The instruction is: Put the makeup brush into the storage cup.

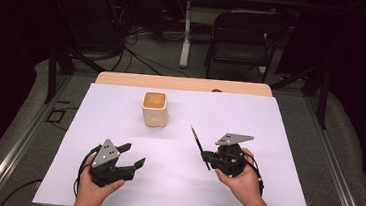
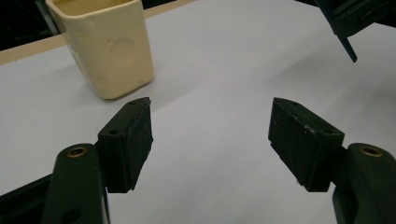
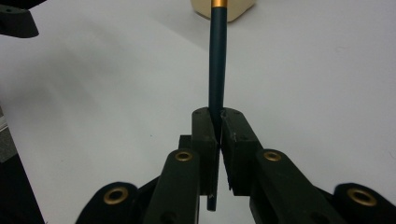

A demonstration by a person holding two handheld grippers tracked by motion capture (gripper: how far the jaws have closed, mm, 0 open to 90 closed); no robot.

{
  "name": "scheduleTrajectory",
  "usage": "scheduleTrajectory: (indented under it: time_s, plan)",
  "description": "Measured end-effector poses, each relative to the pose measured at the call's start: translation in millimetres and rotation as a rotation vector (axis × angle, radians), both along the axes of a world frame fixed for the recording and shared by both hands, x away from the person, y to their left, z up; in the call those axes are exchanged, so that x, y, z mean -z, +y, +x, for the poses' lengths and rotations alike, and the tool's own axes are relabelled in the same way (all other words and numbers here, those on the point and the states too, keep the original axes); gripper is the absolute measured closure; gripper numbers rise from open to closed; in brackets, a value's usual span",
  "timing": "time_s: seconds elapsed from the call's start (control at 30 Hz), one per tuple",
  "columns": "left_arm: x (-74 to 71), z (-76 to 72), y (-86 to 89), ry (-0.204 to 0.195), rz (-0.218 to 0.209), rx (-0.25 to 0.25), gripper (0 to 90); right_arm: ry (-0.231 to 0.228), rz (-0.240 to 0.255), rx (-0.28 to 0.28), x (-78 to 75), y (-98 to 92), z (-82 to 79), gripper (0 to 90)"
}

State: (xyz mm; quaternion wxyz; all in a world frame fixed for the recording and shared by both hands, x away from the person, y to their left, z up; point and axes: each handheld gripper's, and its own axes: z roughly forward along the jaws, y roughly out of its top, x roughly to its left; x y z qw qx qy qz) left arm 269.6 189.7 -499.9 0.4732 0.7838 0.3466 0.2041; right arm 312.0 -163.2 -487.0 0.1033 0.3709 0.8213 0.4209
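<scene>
A cream square cup (image 1: 154, 109) stands upright on the white table cover (image 1: 120, 107), toward the back middle; it also appears in the left gripper view (image 2: 105, 44). My right gripper (image 1: 208, 157) is shut on a dark teal paintbrush (image 1: 199, 144) with an orange ferrule, held near the handle's lower end. In the right gripper view the paintbrush (image 3: 217, 70) rises from the closed jaws toward the cup (image 3: 223, 10). My left gripper (image 1: 132, 155) rests at the front left, open, nothing between its pads (image 2: 133, 140).
A wooden table edge (image 1: 182, 83) shows behind the white cover. A black folding chair (image 1: 242, 38) and a white desk leg (image 1: 186, 33) stand beyond the table. Black frame rails (image 1: 53, 71) flank both sides.
</scene>
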Motion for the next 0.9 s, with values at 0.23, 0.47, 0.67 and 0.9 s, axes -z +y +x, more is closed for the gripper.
scheduleTrajectory:
  time_s: [0.23,0.47,0.67,0.9]
  plan:
    - [-1.5,2.3,-2.0,0.013,-0.019,-0.001,30.8,-0.026,0.004,-0.032,1.6,6.9,-2.5,84.0]
    - [-3.2,4.7,-7.9,0.016,-0.025,0.014,31.2,-0.054,0.020,-0.049,2.4,10.4,-5.9,84.0]
    - [-5.3,6.5,-12.3,0.023,-0.029,0.018,31.0,-0.077,0.023,-0.057,2.3,14.0,-8.5,84.0]
    - [-7.3,9.2,-18.1,0.028,-0.026,0.024,31.0,-0.100,0.024,-0.067,1.0,17.4,-11.3,84.1]
